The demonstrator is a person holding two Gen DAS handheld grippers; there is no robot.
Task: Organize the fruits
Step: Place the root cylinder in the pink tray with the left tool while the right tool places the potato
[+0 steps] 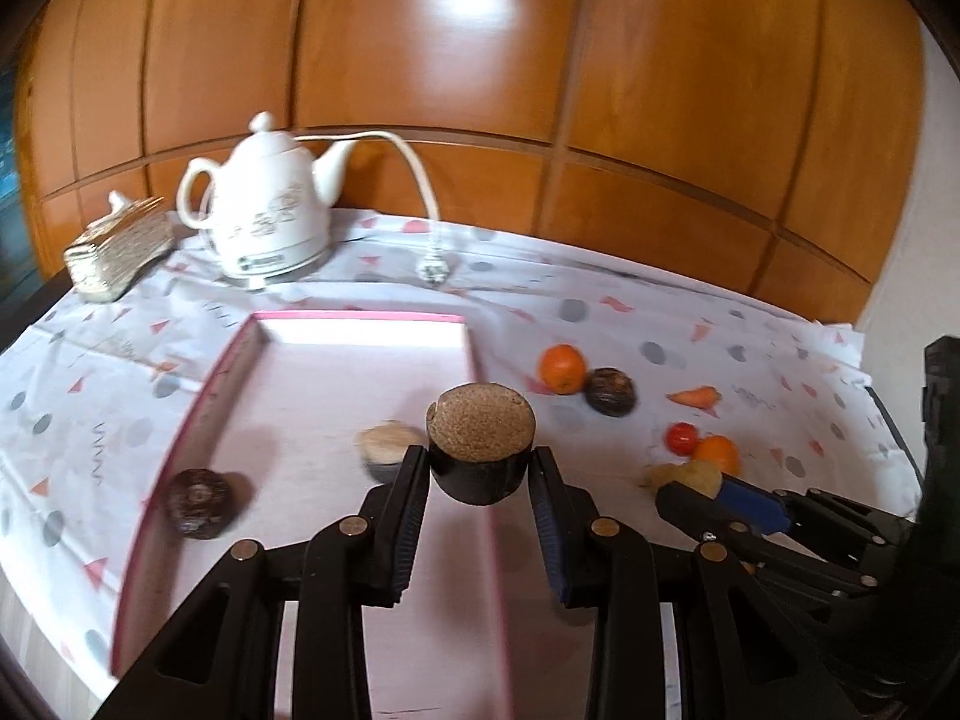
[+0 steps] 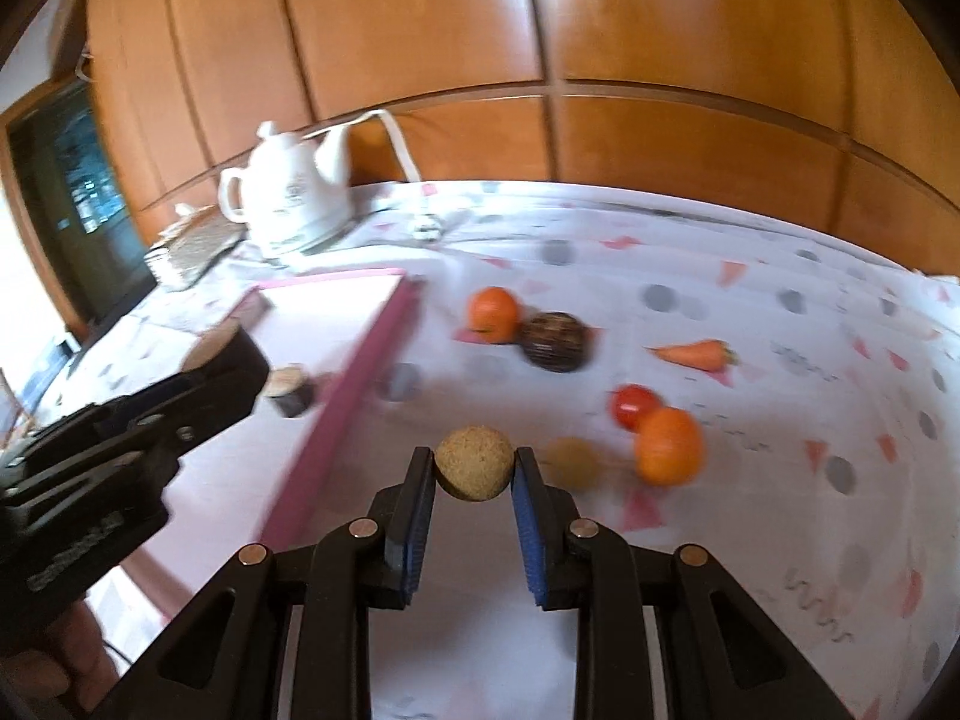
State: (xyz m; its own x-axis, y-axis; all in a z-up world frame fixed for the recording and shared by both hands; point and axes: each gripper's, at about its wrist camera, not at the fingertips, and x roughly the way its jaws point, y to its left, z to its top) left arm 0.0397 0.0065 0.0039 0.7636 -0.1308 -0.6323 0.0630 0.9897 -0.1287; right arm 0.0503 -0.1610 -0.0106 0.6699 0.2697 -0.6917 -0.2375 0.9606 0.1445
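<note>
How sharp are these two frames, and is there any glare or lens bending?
Left wrist view: white ceramic teapot fairly sharp, window glare on the orange wooden wall panels, panel lines bowed by the fisheye. Right wrist view: motion-smeared throughout, especially the round orange fruit and the pink-rimmed tray.

Two close forward views, shared tray

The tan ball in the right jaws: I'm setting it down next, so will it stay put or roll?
The tan ball looks fully round, so it will probably roll on the flat tablecloth. Its grainy, cork-like surface suggests it is light and not slippery. Only its sides touch the pads, so it could pop free if squeezed off-centre.
</note>
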